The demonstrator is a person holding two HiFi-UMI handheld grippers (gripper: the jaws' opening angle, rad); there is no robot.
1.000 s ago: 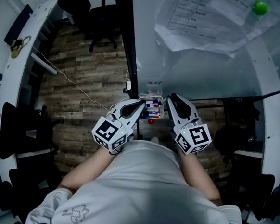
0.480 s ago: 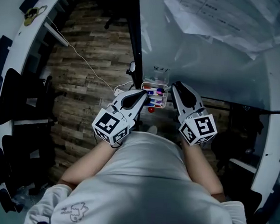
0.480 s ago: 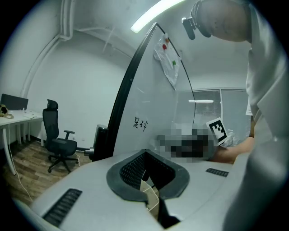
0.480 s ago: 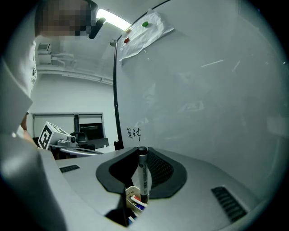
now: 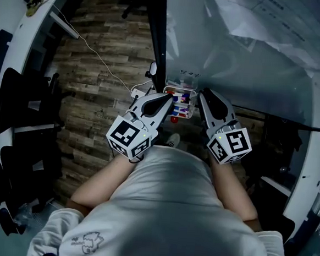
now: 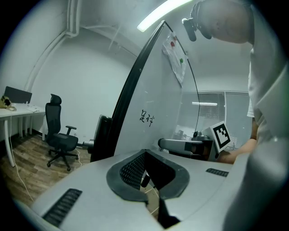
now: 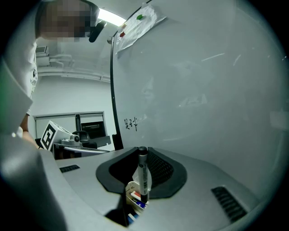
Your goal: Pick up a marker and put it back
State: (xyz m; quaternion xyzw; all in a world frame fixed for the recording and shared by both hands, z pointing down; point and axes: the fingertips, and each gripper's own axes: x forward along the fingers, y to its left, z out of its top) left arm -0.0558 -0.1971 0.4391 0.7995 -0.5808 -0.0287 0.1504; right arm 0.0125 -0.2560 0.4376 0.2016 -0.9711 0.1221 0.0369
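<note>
left gripper (image 6: 145,158): jaws together, empty, angled toward tray (image 5: 179,90) | right gripper (image 7: 142,155): clamps marker (image 7: 143,178) upright over tray

all the pictures are dim and grey-blue. a long ceiling light (image 6: 159,14) glows white in the left gripper view — the whiteboard (image 7: 203,90) has a soft pale shine. the marker (image 7: 143,176) looks dark but sharp. edges bend round, corners go black.

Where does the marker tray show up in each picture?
Head view: tray just above centre.
Left gripper view: not in it.
Right gripper view: bottom centre, under the upright marker.
Shared landmark: the black scribble, seen in all three.
</note>
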